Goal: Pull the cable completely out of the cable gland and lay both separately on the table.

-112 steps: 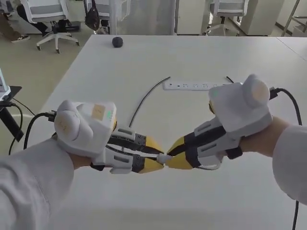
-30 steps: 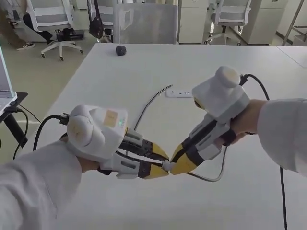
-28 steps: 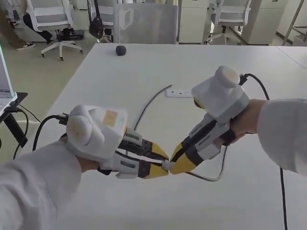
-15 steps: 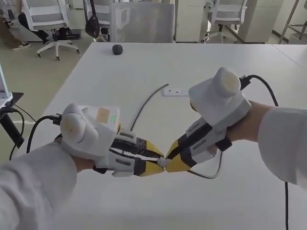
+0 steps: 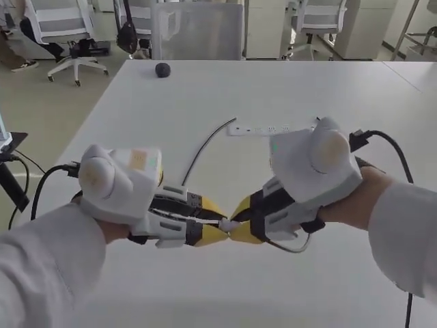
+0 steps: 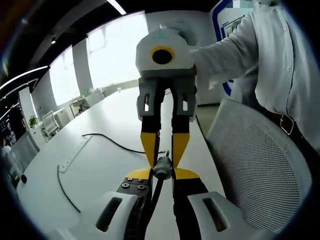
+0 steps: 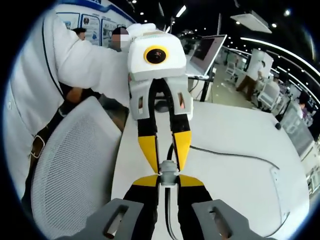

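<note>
Cable gland (image 5: 231,224), pale, rounded, with yellow-tipped left claw (image 6: 162,174) and right claw (image 7: 168,181) both closed on it

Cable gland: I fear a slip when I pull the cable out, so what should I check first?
1. Left gripper shut on gland: ok.
2. Right gripper shut on gland: ok.
3. Separate grip on cable: cannot tell; both pairs of jaws meet at gland.
4. Cable slack behind right gripper: ok, loose loop.
5. Power strip away from grippers: ok.
</note>
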The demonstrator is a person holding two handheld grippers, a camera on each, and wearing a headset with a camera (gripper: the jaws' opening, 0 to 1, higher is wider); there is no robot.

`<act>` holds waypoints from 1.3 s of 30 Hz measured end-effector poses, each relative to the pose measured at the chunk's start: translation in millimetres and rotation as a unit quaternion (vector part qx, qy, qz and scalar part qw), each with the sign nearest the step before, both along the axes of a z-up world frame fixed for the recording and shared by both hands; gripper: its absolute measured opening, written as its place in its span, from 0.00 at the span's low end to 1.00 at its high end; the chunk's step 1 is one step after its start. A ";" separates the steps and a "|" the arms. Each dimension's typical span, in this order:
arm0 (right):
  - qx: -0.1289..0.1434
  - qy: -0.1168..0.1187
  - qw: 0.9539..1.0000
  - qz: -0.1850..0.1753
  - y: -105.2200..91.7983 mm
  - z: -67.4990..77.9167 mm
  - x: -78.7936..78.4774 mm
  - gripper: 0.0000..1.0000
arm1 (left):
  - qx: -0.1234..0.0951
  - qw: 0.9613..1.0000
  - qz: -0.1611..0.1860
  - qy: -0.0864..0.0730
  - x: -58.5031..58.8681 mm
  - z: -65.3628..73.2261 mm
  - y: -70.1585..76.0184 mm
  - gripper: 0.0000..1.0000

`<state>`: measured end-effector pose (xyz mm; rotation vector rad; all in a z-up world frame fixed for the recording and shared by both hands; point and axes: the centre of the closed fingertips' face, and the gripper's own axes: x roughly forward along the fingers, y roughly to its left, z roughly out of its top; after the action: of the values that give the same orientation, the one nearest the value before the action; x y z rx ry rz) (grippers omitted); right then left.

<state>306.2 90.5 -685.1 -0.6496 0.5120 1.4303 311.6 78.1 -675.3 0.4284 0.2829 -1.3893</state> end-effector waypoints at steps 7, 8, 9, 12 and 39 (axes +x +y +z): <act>-0.006 -0.027 1.000 0.005 0.4 -0.1 0.4 0.08 | -0.001 1.000 -0.001 0.001 -2.0 0.4 -1.0 0.15; -0.006 -0.026 1.000 0.006 0.0 -0.3 0.3 0.09 | -0.001 1.000 0.000 0.001 -2.2 0.4 -1.2 0.15; -0.006 -0.025 1.000 0.005 -0.2 -0.2 0.5 0.09 | -0.001 1.000 0.000 0.001 -2.4 0.6 -1.5 0.15; -0.010 -0.016 1.000 0.006 -1.2 -0.5 -0.9 0.09 | 0.000 1.000 -0.002 0.001 -3.8 0.2 -2.9 0.15; -0.003 0.226 0.973 0.045 -3.9 7.5 -16.8 0.19 | 0.002 0.999 -0.030 -0.019 -18.7 10.0 -4.7 0.15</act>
<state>289.4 86.5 -677.6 -0.3509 0.8509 1.6701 292.9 73.4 -665.3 0.4680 0.2435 -1.4372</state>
